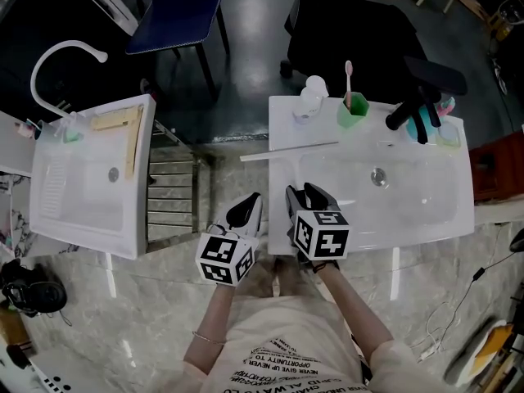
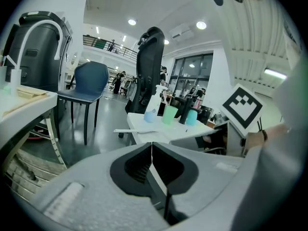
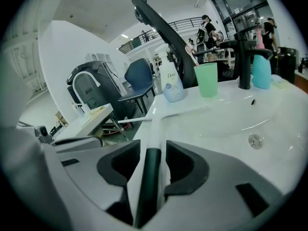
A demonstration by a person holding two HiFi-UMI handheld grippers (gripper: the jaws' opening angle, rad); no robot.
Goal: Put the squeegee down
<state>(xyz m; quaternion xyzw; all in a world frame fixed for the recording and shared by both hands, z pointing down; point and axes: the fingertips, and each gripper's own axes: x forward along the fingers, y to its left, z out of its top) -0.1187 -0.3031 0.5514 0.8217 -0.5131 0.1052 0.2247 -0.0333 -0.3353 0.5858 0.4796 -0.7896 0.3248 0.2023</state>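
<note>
The squeegee (image 1: 288, 151) lies on the left rim of the white sink (image 1: 442, 211), its long thin blade crosswise and sticking out past the left edge. In the right gripper view its white shaft (image 3: 155, 129) runs back into a dark green handle that sits between the jaws. My right gripper (image 3: 153, 160) is open: a gap shows on each side of the handle, and the pads do not press on it. In the head view it (image 1: 304, 193) hovers over the sink's near left corner. My left gripper (image 2: 152, 162) is shut and empty, and it (image 1: 246, 211) hangs beside the sink.
A soap bottle (image 1: 310, 98), a green cup with a toothbrush (image 1: 353, 109), a black faucet (image 1: 413, 109) and a teal cup (image 1: 446, 129) line the sink's far rim. A second white sink (image 1: 90, 178) stands at the left, with a metal rack (image 1: 172, 195) between them. A blue chair (image 1: 176, 11) stands behind.
</note>
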